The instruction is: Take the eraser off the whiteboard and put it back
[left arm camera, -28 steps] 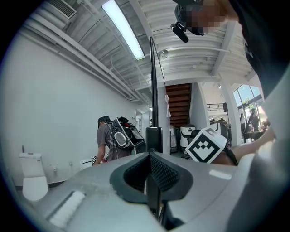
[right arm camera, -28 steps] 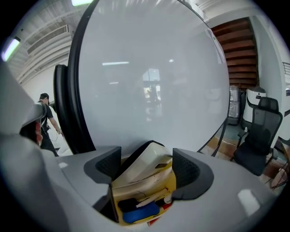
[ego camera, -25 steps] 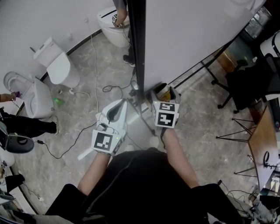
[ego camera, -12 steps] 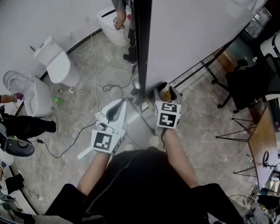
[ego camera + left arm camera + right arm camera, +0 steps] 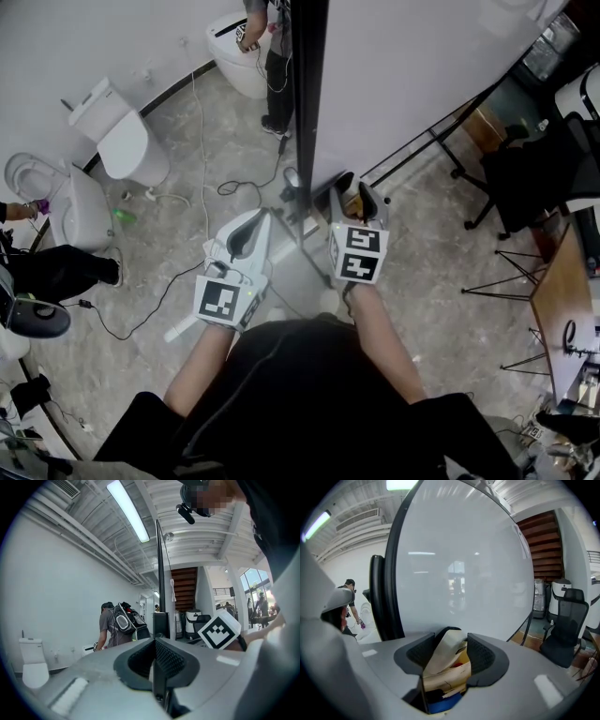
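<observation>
**Head view.** I have the right gripper [image 5: 354,190] up at the lower edge of the large glossy white whiteboard [image 5: 422,75], just right of its black frame post [image 5: 309,94]. A cream-and-yellow block eraser [image 5: 353,200] sits between its jaws. The left gripper [image 5: 251,230] hangs beside it, apart from the board and idle.

**Left gripper view.** On the left gripper [image 5: 154,644] the ribbed pads meet along the centre line with nothing between them. It is closed and empty.

**Right gripper view.** The right gripper [image 5: 449,641] has just been closing its jaws, with the eraser [image 5: 447,670] in the gap. Both pads look to be against its sides, so I log it as gripped. The hold looks loose, since the block sits skewed. The whiteboard [image 5: 459,564] fills the view right behind it. I cannot tell whether the eraser's far end touches the board or is clear of it.

**Progress (my judgement).** The grasp is made, or nearly. Pulling the eraser off the board and setting it back are both left to do.

**Orientation.**
- The long axis runs along the gripper's pointing line, from the camera toward the board, with the far end leaning left.
- The dark end points at the board, and the blue-printed end points back toward the camera.
- The cream face is turned up and to the left.
</observation>
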Motion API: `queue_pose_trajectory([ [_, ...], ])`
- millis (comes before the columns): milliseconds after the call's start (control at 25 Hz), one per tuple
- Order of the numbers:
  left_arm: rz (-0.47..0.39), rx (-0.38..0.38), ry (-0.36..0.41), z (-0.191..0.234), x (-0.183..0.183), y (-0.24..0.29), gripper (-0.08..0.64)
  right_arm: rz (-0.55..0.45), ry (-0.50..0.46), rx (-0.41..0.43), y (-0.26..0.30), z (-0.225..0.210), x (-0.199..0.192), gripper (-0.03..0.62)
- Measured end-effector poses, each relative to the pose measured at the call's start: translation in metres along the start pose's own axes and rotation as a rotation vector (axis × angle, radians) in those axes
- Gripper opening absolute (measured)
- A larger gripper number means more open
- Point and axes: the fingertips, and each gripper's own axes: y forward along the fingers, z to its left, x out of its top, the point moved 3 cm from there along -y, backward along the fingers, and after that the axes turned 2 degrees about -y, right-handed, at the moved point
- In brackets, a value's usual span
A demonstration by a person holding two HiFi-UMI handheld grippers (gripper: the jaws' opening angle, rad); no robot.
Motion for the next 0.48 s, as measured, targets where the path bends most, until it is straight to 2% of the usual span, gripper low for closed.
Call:
queue_pose_trajectory([
  [480,-0.016,-0.027,0.005,-0.005,0.002,-0.004,0.005,-0.13,-0.049,0.036,-0.023,0.007,0.013,0.212],
])
